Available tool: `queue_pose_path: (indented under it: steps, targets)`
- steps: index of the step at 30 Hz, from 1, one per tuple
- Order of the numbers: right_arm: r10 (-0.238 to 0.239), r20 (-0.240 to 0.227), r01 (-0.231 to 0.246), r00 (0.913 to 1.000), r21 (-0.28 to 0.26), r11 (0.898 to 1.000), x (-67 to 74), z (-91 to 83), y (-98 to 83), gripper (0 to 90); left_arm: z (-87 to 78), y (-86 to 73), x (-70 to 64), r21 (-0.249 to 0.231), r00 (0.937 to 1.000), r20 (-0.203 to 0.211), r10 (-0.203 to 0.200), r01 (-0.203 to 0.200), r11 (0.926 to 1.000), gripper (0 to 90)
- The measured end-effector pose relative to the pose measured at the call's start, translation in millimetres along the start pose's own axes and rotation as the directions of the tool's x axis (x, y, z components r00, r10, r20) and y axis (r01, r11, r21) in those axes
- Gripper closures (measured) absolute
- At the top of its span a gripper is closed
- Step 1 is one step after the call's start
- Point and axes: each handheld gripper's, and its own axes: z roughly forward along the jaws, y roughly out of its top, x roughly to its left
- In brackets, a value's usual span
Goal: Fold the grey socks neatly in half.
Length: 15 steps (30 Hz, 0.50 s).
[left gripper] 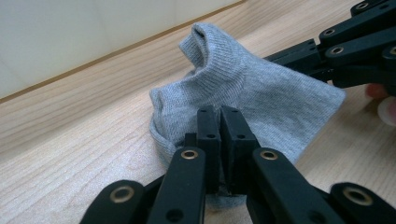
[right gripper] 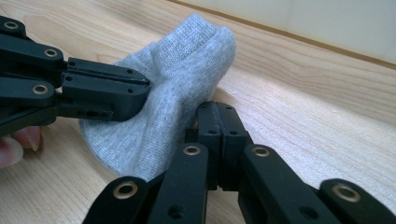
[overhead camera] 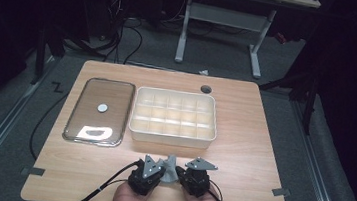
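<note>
Gripped grey sock (overhead camera: 170, 168) with left gripper (overhead camera: 155, 171) and right gripper (overhead camera: 186, 174) both; just beyond, divided bin (overhead camera: 171, 138) held nothing.

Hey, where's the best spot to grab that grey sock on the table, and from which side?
Grip the grey sock by its thin side edges, level from left and right. The left gripper and right gripper pinch it that way, and its ribbed cuff stands up between them.

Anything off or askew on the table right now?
Nothing stands out. The grey sock is bunched up between the left gripper and right gripper, both shut on it. The divided bin sits square, its compartments bare; the lid lies flat to its left.
</note>
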Motion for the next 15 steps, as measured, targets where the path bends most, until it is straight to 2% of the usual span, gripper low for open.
queue_pose_path:
  steps: [7,11,14,15]
  targets:
    - [0.004,-0.027,-0.004,0.9996,-0.019,1.0,2.7,0.1,0.8,90.0,0.1,-0.1,-3.2,-0.002,0.9995,-0.02,0.023,-0.023,0.9997,86.8]
    - [-0.017,-0.049,0.014,0.9987,-0.045,0.999,8.9,-1.5,2.9,90.0,0.4,0.9,-8.7,0.006,0.9969,-0.044,0.065,-0.065,0.9979,86.7]
    - [-0.022,-0.061,0.019,0.9979,-0.054,0.998,10.5,-2.1,3.8,90.0,0.9,2.3,-12.6,0.015,0.9954,-0.055,0.079,-0.078,0.9968,86.6]
    - [-0.027,-0.064,0.022,0.9976,-0.063,0.998,11.4,-3.6,4.7,90.0,1.5,3.6,-16.2,0.027,0.9917,-0.072,0.106,-0.105,0.9942,86.6]
